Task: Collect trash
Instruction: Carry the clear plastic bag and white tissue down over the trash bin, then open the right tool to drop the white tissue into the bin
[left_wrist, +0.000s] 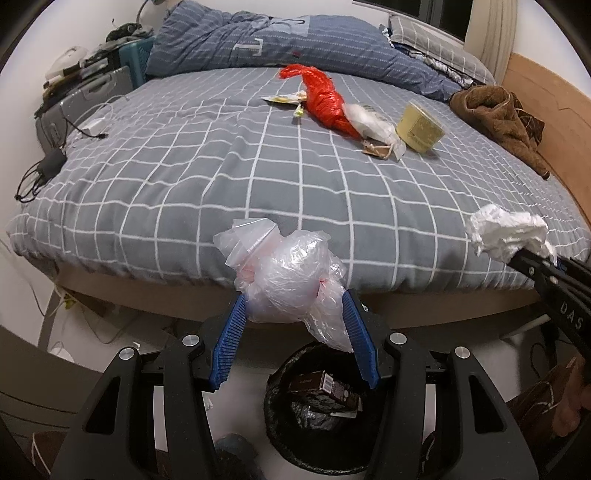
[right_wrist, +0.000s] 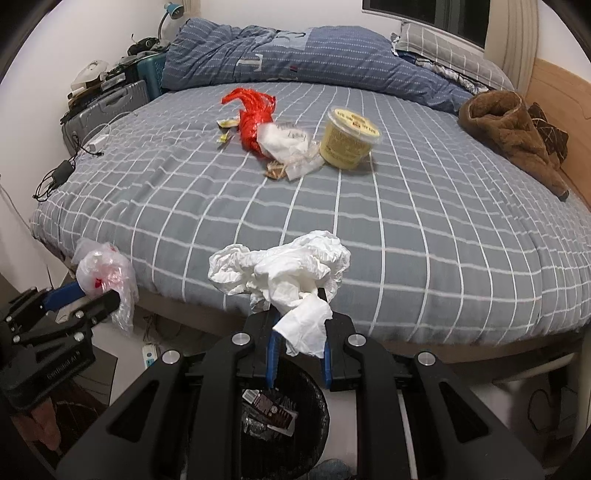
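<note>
Mid-drop over the trash bin (left_wrist: 314, 413): left claw (left_wrist: 293, 314) gripping a crumpled clear plastic bag (left_wrist: 288, 280), right claw (right_wrist: 297, 325) pinching wadded tissue (right_wrist: 284, 269); next, opening both above the bin.

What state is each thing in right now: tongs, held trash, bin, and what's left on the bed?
Left tongs: shut on clear plastic bag, above bin.
Right tongs: shut on crumpled tissue.
Trash bin: open, lined, partly filled.
Red bag: lying on bed.
Yellow tub: tilted, lidded.
</note>
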